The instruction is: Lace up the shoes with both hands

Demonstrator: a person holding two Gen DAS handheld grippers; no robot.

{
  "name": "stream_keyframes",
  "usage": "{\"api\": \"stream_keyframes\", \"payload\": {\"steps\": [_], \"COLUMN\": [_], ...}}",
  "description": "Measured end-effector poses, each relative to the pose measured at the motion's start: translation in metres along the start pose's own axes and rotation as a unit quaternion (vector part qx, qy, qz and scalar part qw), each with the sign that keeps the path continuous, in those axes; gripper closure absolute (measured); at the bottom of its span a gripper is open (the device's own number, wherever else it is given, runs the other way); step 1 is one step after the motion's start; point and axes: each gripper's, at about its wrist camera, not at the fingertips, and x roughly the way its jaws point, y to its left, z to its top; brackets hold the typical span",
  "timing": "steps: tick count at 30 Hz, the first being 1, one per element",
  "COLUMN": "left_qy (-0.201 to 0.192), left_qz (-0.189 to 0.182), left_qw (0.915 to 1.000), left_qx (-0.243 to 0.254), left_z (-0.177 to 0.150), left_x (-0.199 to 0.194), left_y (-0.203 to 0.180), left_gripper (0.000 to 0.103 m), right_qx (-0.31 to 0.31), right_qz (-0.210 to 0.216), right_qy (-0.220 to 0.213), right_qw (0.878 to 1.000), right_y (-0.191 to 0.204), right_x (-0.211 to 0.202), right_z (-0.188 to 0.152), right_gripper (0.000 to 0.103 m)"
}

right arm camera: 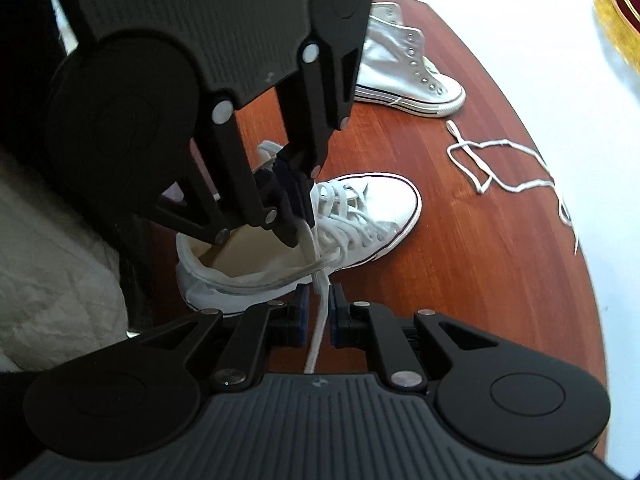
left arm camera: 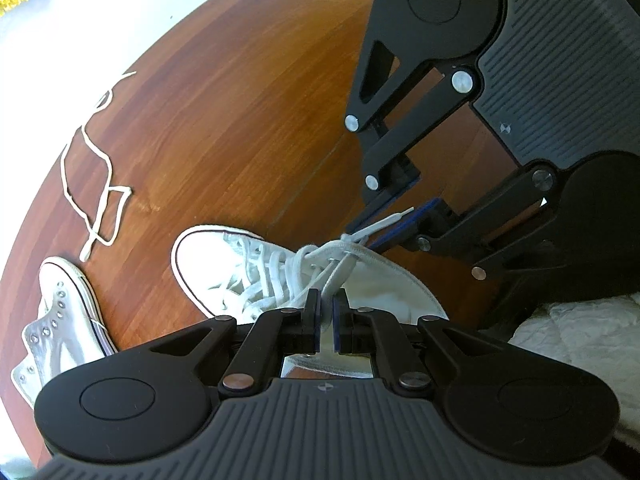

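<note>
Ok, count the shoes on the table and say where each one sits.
2. One laced shoe stands near the table's front edge between both grippers; an unlaced shoe lies farther back beside the loose lace. Others may be hidden behind the grippers.

Laced shoe (right arm camera: 320, 220) mid-table (right arm camera: 460, 300); unlaced shoe (right arm camera: 404, 72), loose lace (right arm camera: 500, 160) beyond.

I get bright daylight glare off the table (left arm camera: 248, 92); fisheye bends the edges, near tool bodies fall dark.
</note>
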Motion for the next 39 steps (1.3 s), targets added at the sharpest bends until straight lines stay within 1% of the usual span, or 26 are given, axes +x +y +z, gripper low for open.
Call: {"api": "stream_keyframes", "payload": {"steps": [4, 5, 6, 8, 9, 10, 12, 14, 16, 18, 20, 30, 34, 36, 39], "left_qy": [-0.001, -0.001, -0.002, -0.001, -0.001, -0.003, -0.009, -0.027, -0.042, -0.041, -0.039, -0.027, -0.028, -0.031, -0.037], "left_qz": [0.001, 0.002, 0.002, 0.001, 0.0, 0.001, 0.0, -0.01, -0.03, -0.031, -0.029, -0.018, -0.026, -0.03, -0.038], "left_qw": [1.0, 0.9999, 0.9999, 0.9998, 0.9998, 0.9997, 0.9995, 0.9986, 0.9961, 0.9955, 0.9951, 0.9929, 0.9922, 0.9916, 0.9897], "left_qx": [-0.009, -0.011, -0.014, -0.019, -0.022, -0.024, -0.03, -0.044, -0.071, -0.08, -0.086, -0.114, -0.118, -0.122, -0.133], "left_z": [0.0, -0.001, -0.001, -0.002, -0.003, -0.004, -0.006, -0.01, -0.014, -0.017, -0.02, -0.034, -0.04, -0.041, -0.043], "left_x": [0.0, 0.0, -0.001, -0.001, -0.002, -0.003, -0.007, -0.014, -0.021, -0.023, -0.023, -0.026, -0.029, -0.031, -0.033], "left_y": [0.0, 0.0, 0.0, 0.0, 0.001, 0.001, 0.002, 0.005, 0.01, 0.011, 0.011, 0.012, 0.011, 0.012, 0.015], "left_gripper": [0.096, 0.096, 0.096, 0.093, 0.089, 0.083, 0.078, 0.078, 0.078, 0.077, 0.077, 0.077, 0.077, 0.077, 0.077], "right_qx": [-0.015, -0.015, -0.014, -0.009, -0.005, 0.002, 0.015, 0.03, 0.046, 0.076, 0.091, 0.182, 0.211, 0.231, 0.253], "right_qz": [-0.001, 0.001, 0.003, 0.005, 0.006, 0.006, 0.005, 0.003, -0.002, -0.008, -0.013, -0.045, -0.058, -0.065, -0.067], "right_qy": [0.003, 0.004, 0.004, 0.005, 0.005, 0.008, 0.01, 0.013, 0.014, 0.015, 0.016, 0.037, 0.052, 0.064, 0.073], "right_qw": [1.0, 1.0, 1.0, 1.0, 1.0, 1.0, 1.0, 0.999, 0.999, 0.997, 0.996, 0.981, 0.974, 0.969, 0.962], "right_y": [0.003, 0.002, 0.002, 0.001, 0.0, -0.001, -0.003, -0.004, -0.005, -0.008, -0.009, -0.015, -0.017, -0.019, -0.02], "right_x": [0.001, 0.001, 0.001, 0.001, 0.001, 0.001, 0.001, 0.0, -0.003, -0.007, -0.009, -0.019, -0.019, -0.019, -0.02], "right_z": [0.001, 0.001, 0.001, 0.001, 0.001, 0.0, -0.001, -0.003, -0.005, -0.008, -0.011, -0.036, -0.052, -0.064, -0.076], "right_gripper": [0.095, 0.099, 0.101, 0.101, 0.101, 0.101, 0.101, 0.101, 0.101, 0.101, 0.101, 0.101, 0.101, 0.101, 0.101]}}
